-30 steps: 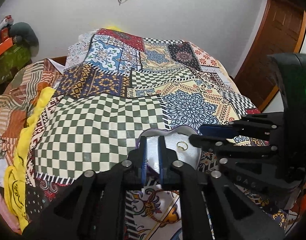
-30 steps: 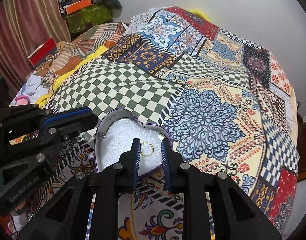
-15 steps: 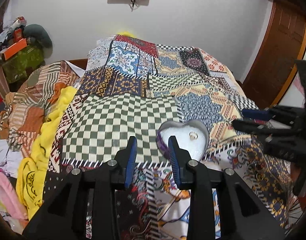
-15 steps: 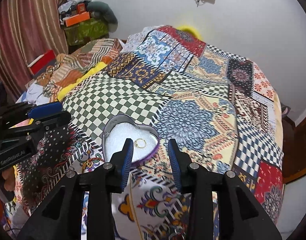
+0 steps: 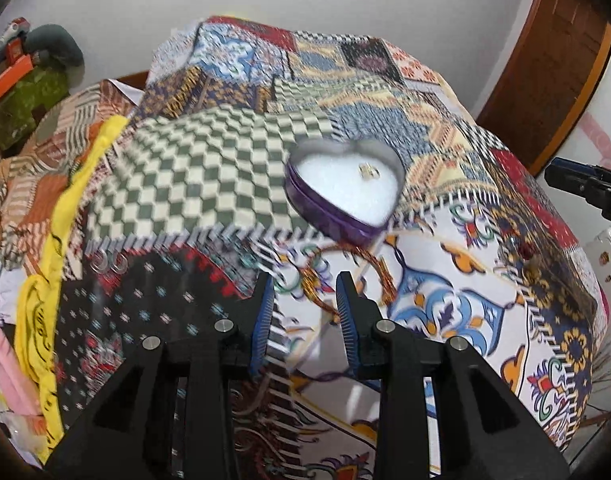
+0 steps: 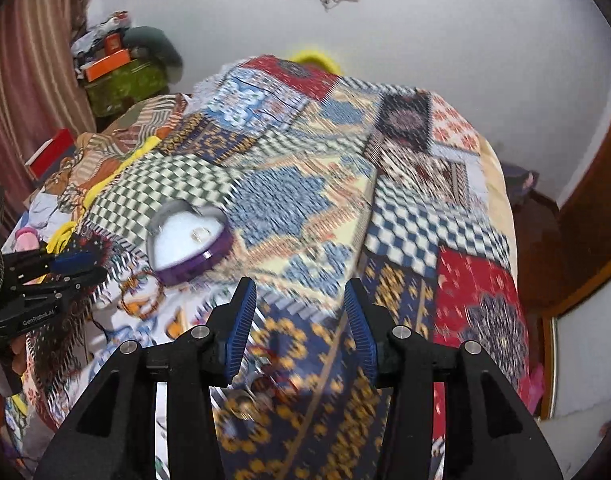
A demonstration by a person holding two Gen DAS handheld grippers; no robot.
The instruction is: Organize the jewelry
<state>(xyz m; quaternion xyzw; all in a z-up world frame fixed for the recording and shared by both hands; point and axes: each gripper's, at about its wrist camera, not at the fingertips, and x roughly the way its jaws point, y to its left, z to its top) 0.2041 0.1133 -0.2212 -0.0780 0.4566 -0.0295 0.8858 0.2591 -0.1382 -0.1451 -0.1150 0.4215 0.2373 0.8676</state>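
A purple heart-shaped tin (image 5: pixel 337 216) with a white lining lies on the patchwork bedspread, and a gold ring (image 5: pixel 369 170) rests inside it. My left gripper (image 5: pixel 305 312) hovers short of the tin, open, with only bedspread between its fingers. A beaded bracelet (image 5: pixel 369 268) lies between it and the tin. In the right wrist view the tin (image 6: pixel 193 264) sits far to the left. My right gripper (image 6: pixel 299 300) is over the blue-and-gold patch, its jaws opening with nothing between them. Small shiny pieces (image 6: pixel 261 360) show blurred below it.
The bedspread (image 5: pixel 209 168) covers the whole bed. Piled clothes and a yellow cloth (image 5: pixel 65 200) lie along its left side. Boxes (image 6: pixel 121 76) stand in the far left corner. A wooden door (image 5: pixel 545 80) is on the right.
Both grippers have drawn back from the heart tin and spread their jaws. The ring stays in the tin. The right gripper has swung off to the right, over the blue-and-gold patch.
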